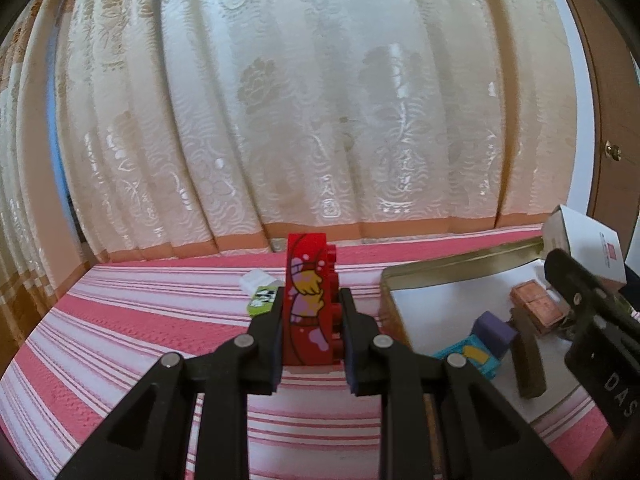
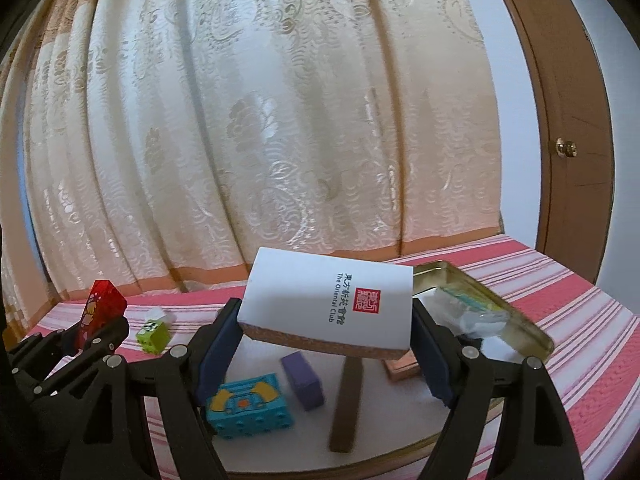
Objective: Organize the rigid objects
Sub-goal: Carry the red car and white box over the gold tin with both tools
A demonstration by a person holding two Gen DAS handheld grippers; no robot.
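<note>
My left gripper [image 1: 311,304] is shut on a red printed toy brick [image 1: 310,300] and holds it upright above the striped cloth; it also shows in the right wrist view [image 2: 100,312]. My right gripper [image 2: 326,320] is shut on a white box [image 2: 332,304] with a red seal and a cork-like underside, held over the gold tin tray [image 2: 516,316]. In the tray lie a teal brick [image 2: 250,406], a purple block [image 2: 303,378], a brown bar [image 2: 347,400] and a pink-brown block [image 2: 402,370].
A green brick [image 2: 153,335] with a white piece beside it lies on the pink striped cloth [image 1: 120,340], left of the tray [image 1: 460,264]. A patterned curtain hangs behind. A wooden door [image 2: 568,120] stands at the right.
</note>
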